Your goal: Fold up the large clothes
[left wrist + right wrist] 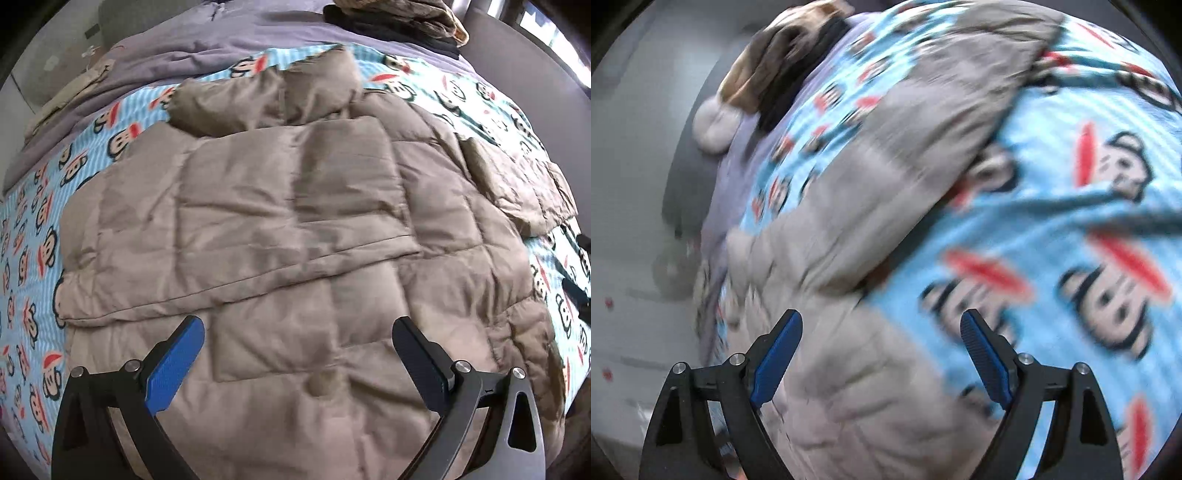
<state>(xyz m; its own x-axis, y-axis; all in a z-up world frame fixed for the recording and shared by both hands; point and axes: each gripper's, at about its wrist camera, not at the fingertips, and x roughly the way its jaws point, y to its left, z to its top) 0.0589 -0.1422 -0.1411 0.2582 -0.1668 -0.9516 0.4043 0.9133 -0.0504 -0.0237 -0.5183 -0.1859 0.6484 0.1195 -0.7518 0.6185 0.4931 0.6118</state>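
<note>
A large tan quilted puffer jacket (pixel 295 221) lies spread flat on a bed. One sleeve (pixel 236 229) is folded across its body and another sleeve (pixel 517 184) sticks out at the right. My left gripper (pixel 299 328) is open and empty, hovering just above the jacket's lower part. In the blurred right wrist view the same jacket (pixel 849 221) runs diagonally, pale grey-tan. My right gripper (pixel 881 325) is open and empty over the jacket's edge where it meets the sheet.
The bed has a light blue sheet with cartoon monkey faces (pixel 40 229) (pixel 1071 221). A grey-lilac blanket (pixel 166 55) lies at the far end. A pile of dark and brown clothes (pixel 399 18) (pixel 775 62) sits at the far corner. Floor shows at the left (pixel 628 221).
</note>
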